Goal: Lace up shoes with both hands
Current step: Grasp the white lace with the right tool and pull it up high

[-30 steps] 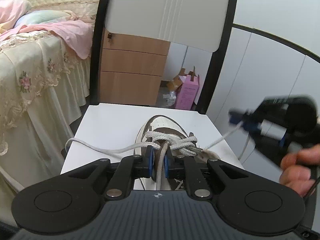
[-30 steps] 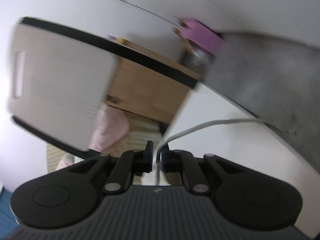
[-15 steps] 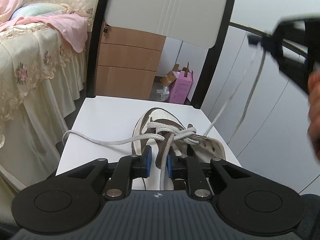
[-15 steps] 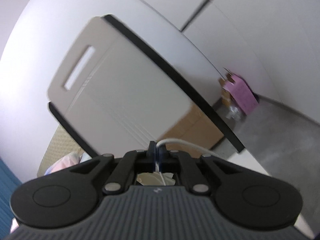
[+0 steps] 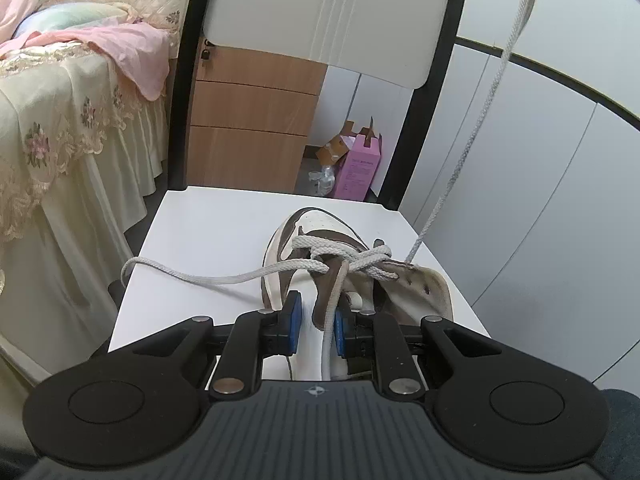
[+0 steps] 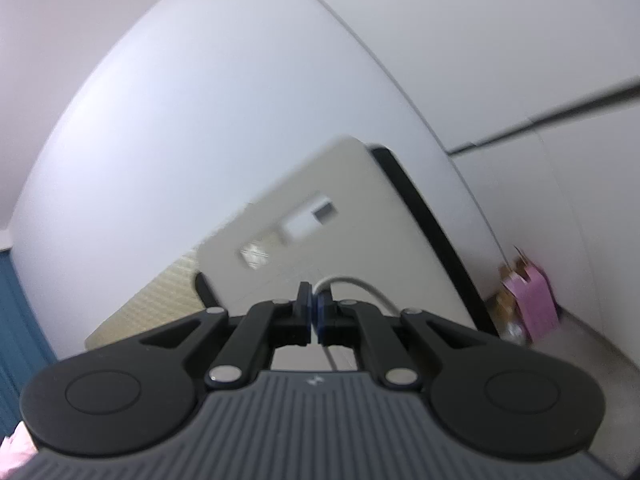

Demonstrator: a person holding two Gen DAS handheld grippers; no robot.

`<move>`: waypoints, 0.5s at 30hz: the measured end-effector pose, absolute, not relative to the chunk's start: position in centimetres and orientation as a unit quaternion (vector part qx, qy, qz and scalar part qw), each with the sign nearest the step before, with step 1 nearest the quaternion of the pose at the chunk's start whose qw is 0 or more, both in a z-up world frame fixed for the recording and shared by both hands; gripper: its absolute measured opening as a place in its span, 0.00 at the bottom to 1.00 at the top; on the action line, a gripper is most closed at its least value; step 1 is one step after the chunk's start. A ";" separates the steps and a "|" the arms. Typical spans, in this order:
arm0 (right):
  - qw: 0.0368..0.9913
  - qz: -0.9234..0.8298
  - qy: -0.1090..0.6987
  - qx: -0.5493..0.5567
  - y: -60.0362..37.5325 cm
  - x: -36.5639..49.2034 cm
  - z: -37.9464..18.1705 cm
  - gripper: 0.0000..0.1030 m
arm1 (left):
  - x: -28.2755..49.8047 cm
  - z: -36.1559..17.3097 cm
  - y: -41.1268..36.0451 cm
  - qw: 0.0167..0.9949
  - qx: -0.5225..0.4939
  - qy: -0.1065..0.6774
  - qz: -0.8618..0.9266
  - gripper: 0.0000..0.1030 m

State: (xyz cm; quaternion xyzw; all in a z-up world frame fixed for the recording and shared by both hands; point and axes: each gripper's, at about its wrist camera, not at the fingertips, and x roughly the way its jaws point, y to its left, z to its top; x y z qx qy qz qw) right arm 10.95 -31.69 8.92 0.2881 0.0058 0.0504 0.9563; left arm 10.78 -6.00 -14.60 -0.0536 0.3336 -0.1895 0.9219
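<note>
Pinching the shoelace (image 6: pixel 352 286), right tongs (image 6: pixel 314 312) are clamped; left tongs (image 5: pixel 316 320) straddle the shoe (image 5: pixel 320 240).

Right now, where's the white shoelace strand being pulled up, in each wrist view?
Left wrist: white shoelace strand runs from the brown-and-white shoe, right of centre, up to the top right corner.
Right wrist: its end curls out of the shut right gripper, centre.
Shared landmark: pink carton on the floor.

A white chair seat (image 5: pixel 208 232) carries a brown-and-white shoe (image 5: pixel 304 240) near its right edge; a loose lace end (image 5: pixel 180 274) lies left of the shoe.
</note>
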 end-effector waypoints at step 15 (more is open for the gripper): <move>0.983 0.059 -0.035 0.172 -31.0 9.9 21.0 0.03 | 10.8 -14.6 -6.0 0.923 -0.053 0.333 -0.186 0.19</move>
